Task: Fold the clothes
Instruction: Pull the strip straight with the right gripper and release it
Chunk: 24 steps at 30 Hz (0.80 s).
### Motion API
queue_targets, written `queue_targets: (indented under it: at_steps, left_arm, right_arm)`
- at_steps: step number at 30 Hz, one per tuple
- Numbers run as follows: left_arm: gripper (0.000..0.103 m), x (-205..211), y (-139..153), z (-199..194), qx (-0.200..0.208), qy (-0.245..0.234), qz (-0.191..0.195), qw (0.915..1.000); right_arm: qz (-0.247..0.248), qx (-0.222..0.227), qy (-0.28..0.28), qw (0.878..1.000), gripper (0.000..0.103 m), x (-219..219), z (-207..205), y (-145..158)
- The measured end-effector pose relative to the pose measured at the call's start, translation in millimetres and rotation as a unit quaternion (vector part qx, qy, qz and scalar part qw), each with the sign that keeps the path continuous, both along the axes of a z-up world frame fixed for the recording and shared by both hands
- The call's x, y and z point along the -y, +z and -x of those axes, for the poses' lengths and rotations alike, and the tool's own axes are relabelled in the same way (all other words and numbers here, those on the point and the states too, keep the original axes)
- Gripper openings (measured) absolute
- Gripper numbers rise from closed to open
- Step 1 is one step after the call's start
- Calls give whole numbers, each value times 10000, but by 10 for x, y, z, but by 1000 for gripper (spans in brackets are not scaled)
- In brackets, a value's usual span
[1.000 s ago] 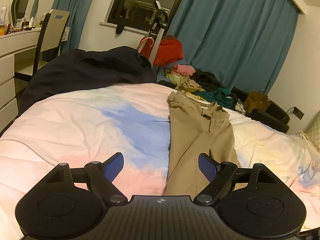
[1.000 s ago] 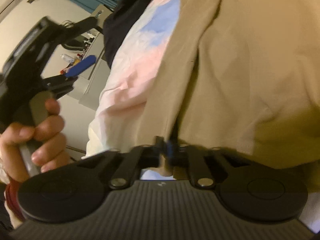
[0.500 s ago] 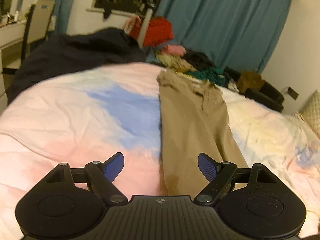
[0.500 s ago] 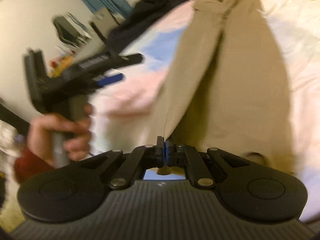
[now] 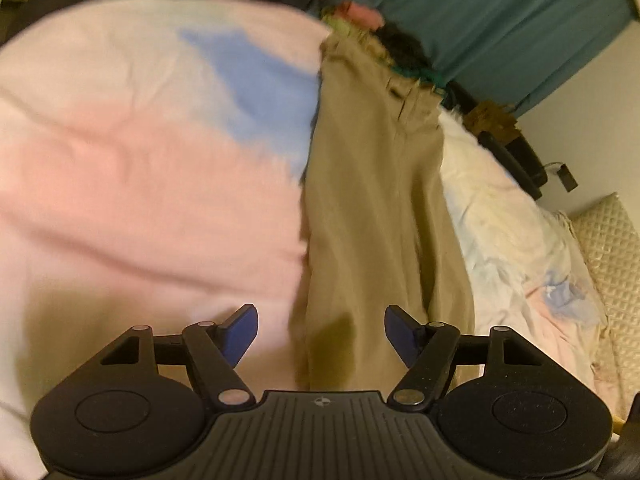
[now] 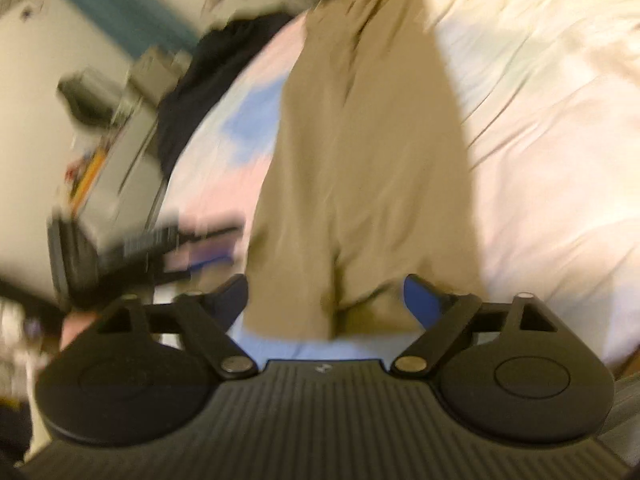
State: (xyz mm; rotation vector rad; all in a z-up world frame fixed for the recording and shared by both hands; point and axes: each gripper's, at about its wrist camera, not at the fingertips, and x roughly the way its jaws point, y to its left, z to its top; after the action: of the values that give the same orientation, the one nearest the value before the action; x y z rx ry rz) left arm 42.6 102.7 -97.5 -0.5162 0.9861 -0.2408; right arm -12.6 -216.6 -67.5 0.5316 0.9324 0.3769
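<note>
- The right gripper (image 6: 326, 300) sat nearest, its jaws having just swung apart; the blue fingers (image 6: 420, 300) stood wide on either side of the trouser hems, pressing on nothing.
- The khaki trousers (image 6: 360, 160) lay lengthwise on the bed (image 6: 540, 160), hems at the near edge and waistband far off toward the curtain, the two legs lying alongside each other with a seam line between them.
- The left gripper (image 5: 321, 334) pointed down over the lower legs with its jaws having just narrowed a little; its fingers (image 5: 240, 332) were still well apart and held nothing, the cloth lying below them.
- In the right view the left gripper showed only as a dark blur just beside the left edge of the trousers.
- The fabric looked like a soft, light woven cotton: it would likely drape and sag from any pinch, slide easily over the quilt, and risk nothing by being squeezed.
- A good hold would probably be the two hem corners, one per gripper, catching all layers so the legs do not split apart when lifted toward the waistband (image 5: 384, 64).
- Beyond the waistband a heap of other clothes (image 5: 400, 40) lay at the far edge of the bed, below the teal curtain (image 5: 500, 12).
</note>
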Motion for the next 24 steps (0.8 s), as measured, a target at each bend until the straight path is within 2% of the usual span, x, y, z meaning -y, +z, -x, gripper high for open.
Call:
queue_targets:
  at_steps: [3,4,7,8,9,11,13,14,15,17,20,24]
  left_arm:
    - [71,17,-89,-32,-220,-32,34,9997]
    - [71,26,-123,-48,-299,-70,62,9995]
    - [72,69,-191,-91,-414,-194,62,9989]
    - [72,80,-202,-102,-402,-216,43,9990]
    - [72,89,-210,-109,-396,-239,43,9989]
    - [72,102,-219,-117,-368,-298,98,9988]
    - [71,106,-223,-103,-320,-439,314,9980]
    - [66,111,-224,-90,-310,-516,415,9973]
    - [60,120,-226,-79,-319,-603,518,9963]
    - [54,144,-245,-79,-385,-771,709,9938]
    - [46,192,-285,-23,-510,-973,710,9914]
    - [47,235,-376,-39,-769,-1003,559,9904]
  right_arm:
    - [35,34,-565,9984,85,217,-99,-6]
    - [-78,-76,-820,9966,85,323,-144,-78]
    - [-694,-957,-1338,9839,85,548,-353,-478]
    - [-971,-1319,-1463,9756,75,600,-408,-621]
    - [-940,-1347,-1395,9765,72,569,-425,-641]
    - [-879,-1403,-1257,9782,72,509,-458,-682]
    - [-771,-1406,-1095,9810,66,438,-462,-693]
    - [-696,-1383,-1005,9828,57,397,-450,-685]
    - [-626,-1385,-984,9835,40,386,-432,-680]
    - [-645,-1434,-943,9831,24,420,-404,-667]
    - [-733,-1335,-906,9842,21,414,-353,-636]
    - [-695,-1309,-917,9847,23,427,-301,-610]
